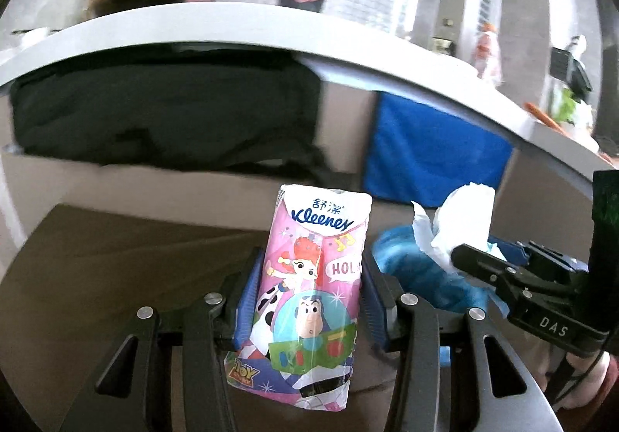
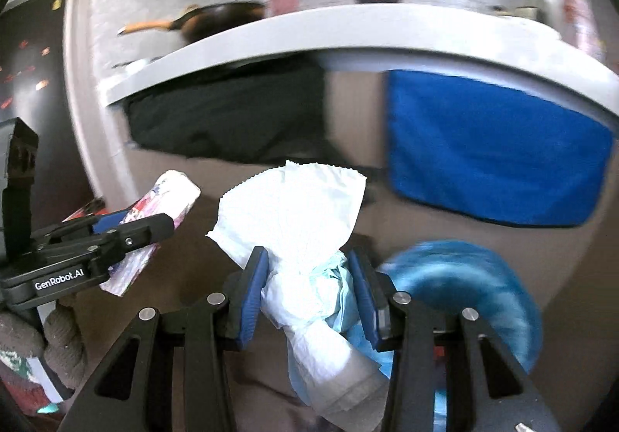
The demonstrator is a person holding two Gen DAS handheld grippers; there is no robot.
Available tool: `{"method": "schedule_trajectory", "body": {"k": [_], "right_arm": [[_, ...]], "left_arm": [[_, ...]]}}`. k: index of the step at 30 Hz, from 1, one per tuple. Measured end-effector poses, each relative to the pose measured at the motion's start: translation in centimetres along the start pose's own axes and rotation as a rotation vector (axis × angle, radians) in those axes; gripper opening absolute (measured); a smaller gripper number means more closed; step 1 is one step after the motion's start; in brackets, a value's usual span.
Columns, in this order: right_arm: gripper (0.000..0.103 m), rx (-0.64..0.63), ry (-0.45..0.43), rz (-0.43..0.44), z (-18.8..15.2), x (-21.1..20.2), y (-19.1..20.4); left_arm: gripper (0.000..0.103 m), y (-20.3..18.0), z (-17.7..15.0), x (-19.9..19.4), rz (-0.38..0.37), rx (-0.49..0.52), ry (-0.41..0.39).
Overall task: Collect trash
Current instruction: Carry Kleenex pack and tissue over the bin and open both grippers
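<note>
The left gripper (image 1: 309, 277) has its two blue pads pressed against the sides of a Kleenex tissue pack (image 1: 313, 296), a pink cartoon-printed packet that stands upright between the fingers, its top rising well past the fingertips and its bottom hanging down toward the gripper body. Off to that gripper's right, close by, the right gripper (image 2: 307, 277) is clamped on a crumpled white tissue (image 2: 298, 223); the paper fans out ahead of the fingertips, and a wad of it, mixed with some pale blue material, trails back between the pads toward the camera. From the left wrist camera the same tissue sticks up above the right gripper's black finger.

Just beyond the right gripper, on its right side, sits a blue rounded thing (image 2: 476, 285), too blurred for me to say what it is. Ahead of both tools a white counter edge (image 2: 348, 33) curves across, with a black cloth (image 2: 232, 114) and a blue cloth (image 2: 495, 145) hanging below it. A dark pan (image 2: 220, 19) with a pale handle rests up on the counter, against a wall showing two cartoon figures.
</note>
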State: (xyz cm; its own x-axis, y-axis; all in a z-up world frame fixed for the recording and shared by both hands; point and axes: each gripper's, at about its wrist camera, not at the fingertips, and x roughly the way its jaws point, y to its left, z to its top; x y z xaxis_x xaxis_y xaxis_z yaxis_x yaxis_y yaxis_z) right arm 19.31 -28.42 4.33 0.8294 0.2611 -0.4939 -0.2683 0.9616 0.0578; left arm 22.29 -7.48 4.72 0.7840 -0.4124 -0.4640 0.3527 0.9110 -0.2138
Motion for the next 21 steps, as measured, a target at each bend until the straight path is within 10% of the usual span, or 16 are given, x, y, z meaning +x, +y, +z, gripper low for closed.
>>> {"method": "schedule_trajectory", "body": {"k": [21], "right_arm": [[0.04, 0.259, -0.024, -0.177, -4.1, -2.2, -15.2]], "left_arm": [[0.048, -13.1, -1.8, 10.7, -0.134, 0.07, 0.025]]}}
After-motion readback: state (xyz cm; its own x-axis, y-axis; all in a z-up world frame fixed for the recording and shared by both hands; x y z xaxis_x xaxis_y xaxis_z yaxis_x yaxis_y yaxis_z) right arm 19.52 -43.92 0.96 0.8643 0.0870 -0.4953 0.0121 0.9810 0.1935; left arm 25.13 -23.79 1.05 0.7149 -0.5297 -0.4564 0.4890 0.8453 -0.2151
